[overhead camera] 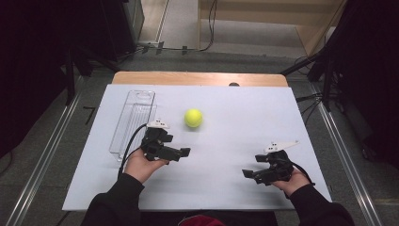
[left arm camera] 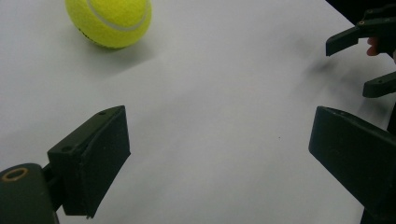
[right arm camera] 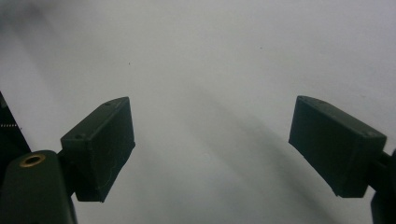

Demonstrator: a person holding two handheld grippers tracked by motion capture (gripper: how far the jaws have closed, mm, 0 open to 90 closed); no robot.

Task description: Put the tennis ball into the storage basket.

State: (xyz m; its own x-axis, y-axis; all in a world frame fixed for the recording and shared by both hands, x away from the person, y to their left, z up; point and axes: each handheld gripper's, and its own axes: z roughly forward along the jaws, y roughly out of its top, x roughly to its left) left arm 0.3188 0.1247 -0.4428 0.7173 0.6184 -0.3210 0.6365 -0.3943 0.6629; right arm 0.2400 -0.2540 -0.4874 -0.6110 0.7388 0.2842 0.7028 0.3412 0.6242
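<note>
High view looks down on a white bench (overhead camera: 226, 141) with a yellow tennis ball (overhead camera: 193, 117) lying free near its middle, touched by nothing. A clear plastic tray (overhead camera: 133, 121) lies to the ball's left, along the bench's left side. The left gripper (overhead camera: 183, 152) rests in the person's left hand just below and left of the ball, between tray and ball, its jaws pointing right. The right gripper (overhead camera: 248, 173) sits well apart at the lower right, jaws pointing left toward the other.

The left gripper view adds what the high view is too small to tell: the left gripper (left arm camera: 219, 149) has its jaws spread wide with only bare bench between them. The tennis ball (left arm camera: 109, 21) lies ahead and to the left, clear of both pads, and the right gripper (left arm camera: 369, 63) shows at the far right edge, jaws parted.

The right gripper view shows the right gripper (right arm camera: 212, 144) with jaws wide apart over the bare white surface, holding nothing.
</note>
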